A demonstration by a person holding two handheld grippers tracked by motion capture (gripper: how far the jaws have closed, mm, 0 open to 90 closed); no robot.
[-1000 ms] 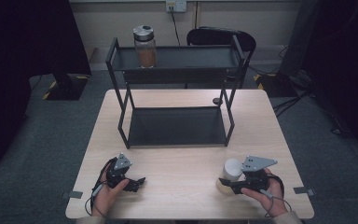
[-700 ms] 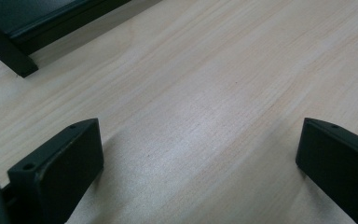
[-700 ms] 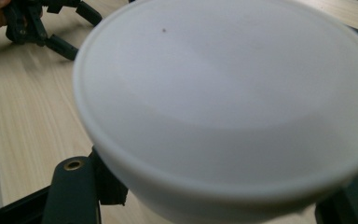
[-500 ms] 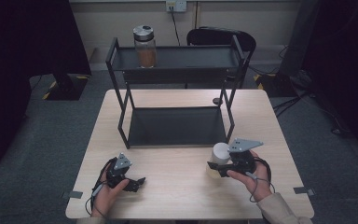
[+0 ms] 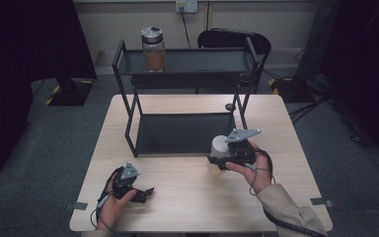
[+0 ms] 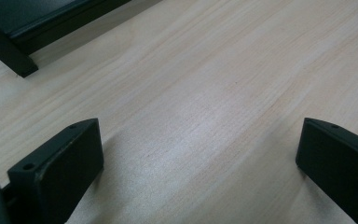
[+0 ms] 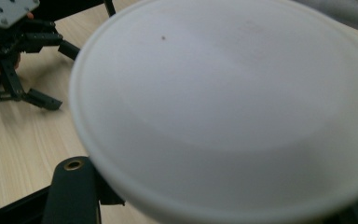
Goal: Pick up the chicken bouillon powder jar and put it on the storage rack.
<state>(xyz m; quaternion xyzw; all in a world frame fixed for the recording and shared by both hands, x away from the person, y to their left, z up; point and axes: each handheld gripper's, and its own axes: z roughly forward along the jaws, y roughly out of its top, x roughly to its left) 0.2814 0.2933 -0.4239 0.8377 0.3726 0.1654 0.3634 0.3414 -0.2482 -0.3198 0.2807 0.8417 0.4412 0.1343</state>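
Observation:
A jar with a white lid hangs a little above the table in front of the black rack's lower tray. My right gripper is shut on its body just under the lid. In the right gripper view the lid is very close, and one black finger shows beneath it. My left gripper rests on the table near the front left, open, with only bare wood between its jaws. It also appears far off in the right gripper view as the left gripper.
The two-tier black rack stands at the table's far half. A glass jar with brown contents sits on its upper shelf. A small dark object lies by the rack's right rear leg. A chair stands behind.
My right hand has lifted the white-lidded jar and carried it left and away from the table's front edge, toward the rack. The left gripper has stayed put.

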